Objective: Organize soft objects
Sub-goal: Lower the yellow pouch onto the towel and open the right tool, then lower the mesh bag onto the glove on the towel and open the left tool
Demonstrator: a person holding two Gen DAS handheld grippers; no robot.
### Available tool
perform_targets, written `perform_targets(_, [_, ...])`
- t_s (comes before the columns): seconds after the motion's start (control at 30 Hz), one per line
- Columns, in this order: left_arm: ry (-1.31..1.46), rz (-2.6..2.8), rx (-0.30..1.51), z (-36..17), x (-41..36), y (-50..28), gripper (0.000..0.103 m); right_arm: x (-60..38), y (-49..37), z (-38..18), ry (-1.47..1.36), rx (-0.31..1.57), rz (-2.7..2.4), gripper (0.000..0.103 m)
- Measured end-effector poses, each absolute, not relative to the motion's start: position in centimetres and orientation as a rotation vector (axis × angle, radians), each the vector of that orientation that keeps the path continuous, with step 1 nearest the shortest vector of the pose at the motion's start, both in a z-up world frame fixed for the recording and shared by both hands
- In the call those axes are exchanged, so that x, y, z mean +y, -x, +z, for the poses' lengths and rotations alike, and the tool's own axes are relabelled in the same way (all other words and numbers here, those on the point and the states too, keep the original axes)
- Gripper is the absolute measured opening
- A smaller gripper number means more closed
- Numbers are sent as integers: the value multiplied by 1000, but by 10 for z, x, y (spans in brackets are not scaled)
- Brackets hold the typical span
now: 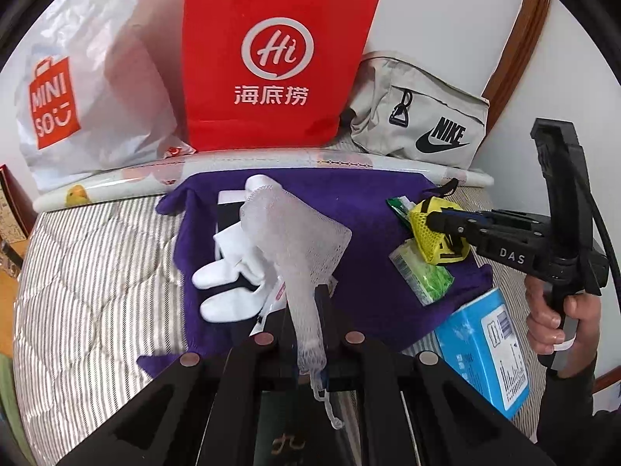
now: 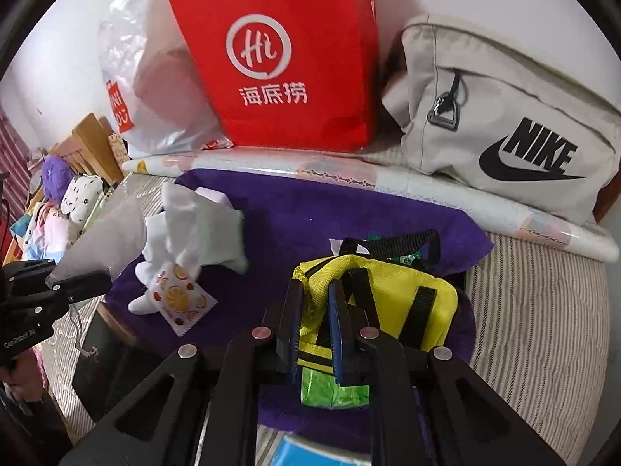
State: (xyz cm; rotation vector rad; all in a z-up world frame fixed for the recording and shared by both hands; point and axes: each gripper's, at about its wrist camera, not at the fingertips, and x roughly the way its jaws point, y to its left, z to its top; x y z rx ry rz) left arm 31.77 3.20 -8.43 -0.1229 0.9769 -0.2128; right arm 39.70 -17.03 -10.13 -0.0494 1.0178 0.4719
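A white mesh bag (image 1: 295,240) hangs from my left gripper (image 1: 306,306), which is shut on its lower end. It hovers over white socks (image 1: 229,275) lying on a purple cloth (image 1: 349,202). My right gripper (image 2: 316,291) is shut on the edge of a yellow mesh pouch (image 2: 388,295) with black straps, low over the right side of the purple cloth (image 2: 310,209). The left wrist view shows the right gripper (image 1: 434,225) gripping the yellow pouch (image 1: 431,229) above green tissue packs (image 1: 423,275). A fruit-print packet (image 2: 182,299) leans against the socks (image 2: 209,229).
Along the wall stand a red paper bag (image 1: 271,58), a white plastic shopping bag (image 1: 77,97) and a grey sling bag (image 1: 419,116), behind a rolled mat (image 1: 233,167). A blue tissue box (image 1: 485,353) lies near the front right on the striped quilt (image 1: 97,272).
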Motion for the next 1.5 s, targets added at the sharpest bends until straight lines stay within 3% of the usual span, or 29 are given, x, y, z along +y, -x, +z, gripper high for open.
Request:
perform_targets(0.37, [132, -273, 1042, -102, 9, -349, 7, -170, -407, -115, 51, 1069, 497, 21])
perform_targets(0.47, [125, -269, 1054, -105, 4, -356, 7, -171, -403, -111, 54, 1064, 504, 32])
perform_targets(0.63, [135, -273, 1056, -108, 0, -367, 7, -180, -395, -102, 35, 1047, 501, 34])
perform_targets(0.77, [125, -281, 1084, -117, -7, -375, 7, -188, -388, -98, 34, 1040, 489, 47])
perform_targets(1.23, [105, -277, 1154, -143, -10, -390, 9, -191, -365, -94, 89, 1008, 458, 47])
perform_targets(1.33, [107, -281, 1175, -145, -11, -392, 25, -190, -364, -94, 91, 1008, 458, 47])
perform_targets(1.4, [90, -257, 1173, -145, -11, -391, 51, -191, -365, -96, 87, 1014, 455, 47])
perform_targets(1.5, [84, -254, 1143, -139, -8, -386, 57, -191, -365, -98, 90, 1019, 441, 47])
